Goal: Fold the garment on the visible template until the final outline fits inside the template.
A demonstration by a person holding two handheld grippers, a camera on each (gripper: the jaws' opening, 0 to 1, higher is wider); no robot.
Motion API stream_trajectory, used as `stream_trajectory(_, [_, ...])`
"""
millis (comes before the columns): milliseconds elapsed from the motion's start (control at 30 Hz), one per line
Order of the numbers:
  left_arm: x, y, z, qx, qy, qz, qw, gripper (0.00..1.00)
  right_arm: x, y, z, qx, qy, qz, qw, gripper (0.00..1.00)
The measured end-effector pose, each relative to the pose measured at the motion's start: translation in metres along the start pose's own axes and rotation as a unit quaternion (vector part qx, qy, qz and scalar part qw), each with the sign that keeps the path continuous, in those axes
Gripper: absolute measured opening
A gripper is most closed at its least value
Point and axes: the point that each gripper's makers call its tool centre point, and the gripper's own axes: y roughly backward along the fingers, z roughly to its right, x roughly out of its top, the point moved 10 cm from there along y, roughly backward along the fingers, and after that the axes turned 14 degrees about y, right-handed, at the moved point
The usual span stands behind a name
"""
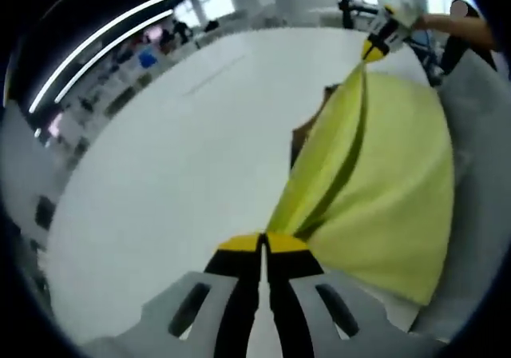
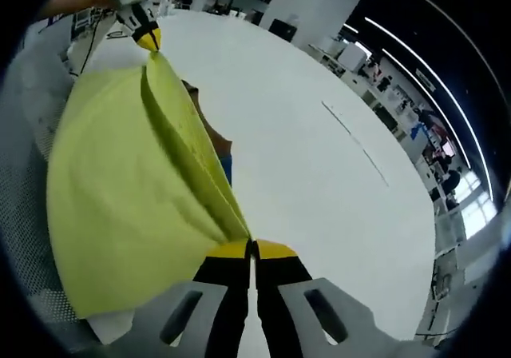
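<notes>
Yellow-green garment (image 1: 383,174) hangs taut above the white bench (image 1: 176,174), left gripper (image 1: 263,242) and right gripper (image 2: 252,248) each clamped on a corner (mid-fold carry); next, likely lower it over the template.

White bench (image 1: 176,158) runs across both views, surface bare and matte, faint seam line on it (image 2: 355,138). Long ceiling light strips (image 1: 104,42) overhead, also in the right gripper view (image 2: 435,70). Background: shelving or desks with dark boxes and clutter (image 1: 120,94), blurred, with something blue among them (image 1: 148,57). White pillar or wall block (image 2: 315,6) at the far end, bright windows (image 2: 471,202) off to the side. Grey mesh-textured surface (image 2: 28,238) at the bench edge; can't tell what it is.
</notes>
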Motion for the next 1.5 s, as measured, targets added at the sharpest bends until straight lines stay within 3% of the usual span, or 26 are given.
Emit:
stream_trajectory(667, [0.0,-0.029,-0.015,-0.016,0.085,-0.021,0.996,0.0,-0.015,-0.022,0.002,0.013,-0.097,-0.013,0.9951,0.03])
stream_trajectory(800, [0.0,-0.03,-0.017,-0.005,0.104,-0.018,0.9944,0.0,-0.016,-0.019,0.002,0.003,-0.11,-0.012,0.9938,0.02])
stream_trajectory(833, [0.0,-0.028,-0.021,0.026,0.107,-0.012,0.9938,0.0,-0.017,-0.017,0.002,-0.001,-0.111,-0.009,0.9938,0.04])
stream_trajectory(867, [0.0,-0.027,-0.023,0.033,0.098,-0.009,0.9946,0.0,-0.018,-0.016,0.002,-0.006,-0.117,-0.011,0.9931,0.06])
stream_trajectory(1033, [-0.007,-0.014,-0.022,0.02,0.139,-0.005,0.9901,0.0,-0.021,-0.001,-0.001,-0.01,-0.139,-0.005,0.9903,0.14])
stream_trajectory(1133, [-0.011,-0.008,-0.021,0.015,0.161,-0.004,0.9868,0.0,-0.022,0.005,-0.004,-0.009,-0.177,0.01,0.9841,0.16])
stream_trajectory(1267, [-0.013,-0.005,-0.013,-0.019,0.202,0.0,0.9793,0.06,-0.022,0.008,-0.008,0.001,-0.229,0.033,0.9729,0.19])
stream_trajectory(1400, [-0.014,-0.011,-0.011,-0.038,0.23,-0.002,0.9725,0.17,-0.025,0.0,-0.011,0.006,-0.25,0.028,0.9678,0.19])
stream_trajectory(1500, [-0.014,-0.015,-0.012,-0.041,0.247,0.001,0.9681,0.2,-0.023,-0.007,-0.016,0.029,-0.289,0.042,0.956,0.24])
